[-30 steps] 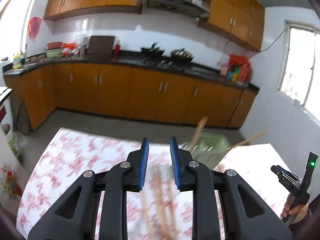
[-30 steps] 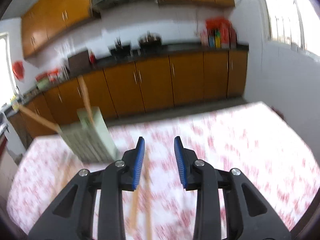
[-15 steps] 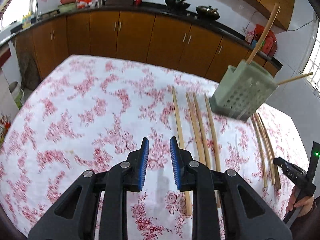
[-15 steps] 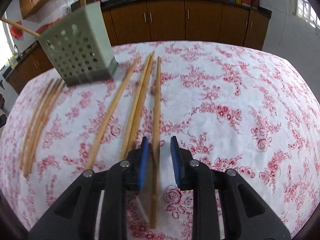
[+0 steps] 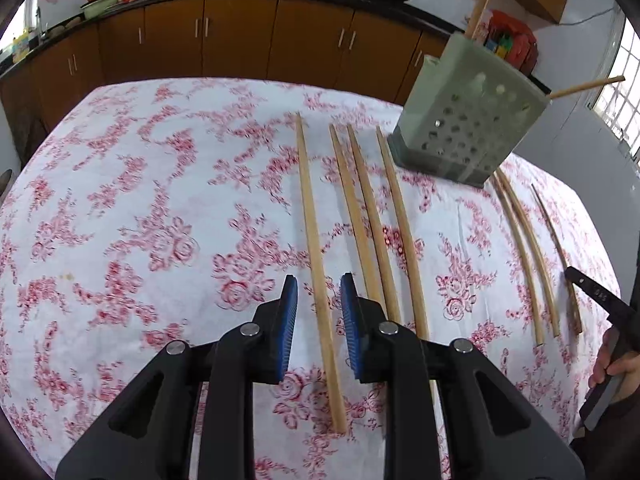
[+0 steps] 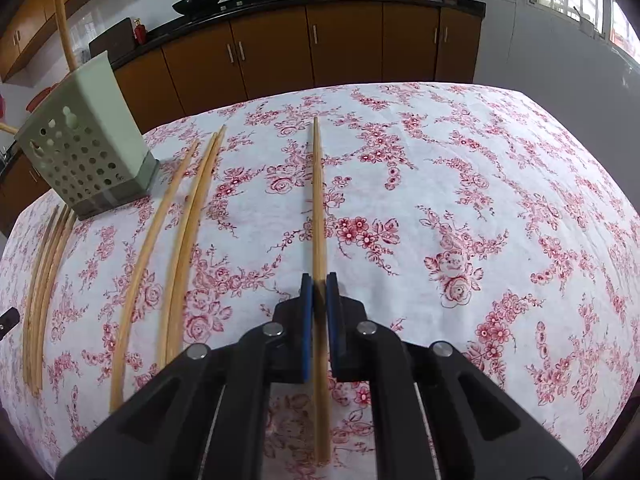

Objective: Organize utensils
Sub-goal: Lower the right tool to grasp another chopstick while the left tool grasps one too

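right gripper (image 6: 319,288) closed on a long pale wooden chopstick (image 6: 318,200); left gripper (image 5: 319,296) open.

the chopstick lies flat on the red floral tablecloth (image 6: 480,200), to the right of the perforated grey-green plastic utensil holder (image 6: 86,160). it is judged light, stiff and smooth, so slipping or pivoting is possible; it is gripped toward its near end.

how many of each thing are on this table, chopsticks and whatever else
chopsticks on the table: 7
chopsticks in the holder: 2
green holder: 1
total: 10
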`<state>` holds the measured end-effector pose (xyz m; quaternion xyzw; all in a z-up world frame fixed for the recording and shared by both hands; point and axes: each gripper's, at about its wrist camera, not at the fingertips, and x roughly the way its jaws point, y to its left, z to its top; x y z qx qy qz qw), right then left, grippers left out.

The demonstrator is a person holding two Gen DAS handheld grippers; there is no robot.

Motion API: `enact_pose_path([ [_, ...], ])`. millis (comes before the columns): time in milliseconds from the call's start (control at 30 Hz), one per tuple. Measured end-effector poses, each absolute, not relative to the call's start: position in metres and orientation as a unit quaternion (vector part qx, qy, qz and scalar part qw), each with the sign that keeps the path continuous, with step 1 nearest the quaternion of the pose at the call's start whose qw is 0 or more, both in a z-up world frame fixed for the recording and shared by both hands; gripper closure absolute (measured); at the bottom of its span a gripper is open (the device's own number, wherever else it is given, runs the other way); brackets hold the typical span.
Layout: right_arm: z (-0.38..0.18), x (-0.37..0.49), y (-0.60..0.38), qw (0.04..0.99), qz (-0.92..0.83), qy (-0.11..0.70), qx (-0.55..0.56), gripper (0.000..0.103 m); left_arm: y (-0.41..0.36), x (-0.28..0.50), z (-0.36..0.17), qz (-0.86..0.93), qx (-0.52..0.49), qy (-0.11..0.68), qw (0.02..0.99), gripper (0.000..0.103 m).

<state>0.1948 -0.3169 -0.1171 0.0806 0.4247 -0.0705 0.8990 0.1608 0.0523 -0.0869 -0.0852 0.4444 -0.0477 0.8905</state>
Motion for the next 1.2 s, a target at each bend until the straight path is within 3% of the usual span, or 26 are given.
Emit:
enact_pose_path([
  [267, -0.116, 0.196, -0.314, 0.899, -0.064, 0.426, 0.075, 0.095, 0.031, 0.167, -0.092, -0.031, -0.043, 0.443, 0.895, 0.073],
  [300, -0.116, 0.197, -0.313, 0.900, -0.062, 0.426, 0.072, 0.095, 0.029, 0.168, -0.092, -0.028, -0.039, 0.442, 0.896, 0.075],
  [367, -0.116, 0.198, -0.309, 0.900, -0.057, 0.426, 0.070, 0.095, 0.030, 0.170, -0.093, -0.013, -0.030, 0.442, 0.897, 0.092],
  [400, -0.116, 0.198, -0.309, 0.900, -0.053, 0.426, 0.069, 0.095, 0.034, 0.172, -0.093, -0.010, -0.031, 0.442, 0.896, 0.095],
  [700, -0.117, 0.204, -0.298, 0.905, -0.048, 0.420, 0.044, 0.095, 0.080, 0.184, -0.092, 0.030, -0.055, 0.441, 0.895, 0.095],
  [1200, -0.118, 0.204, -0.297, 0.907, -0.050, 0.416, 0.038, 0.095, 0.072, 0.179, -0.095, 0.029, -0.041, 0.423, 0.905, 0.094],
])
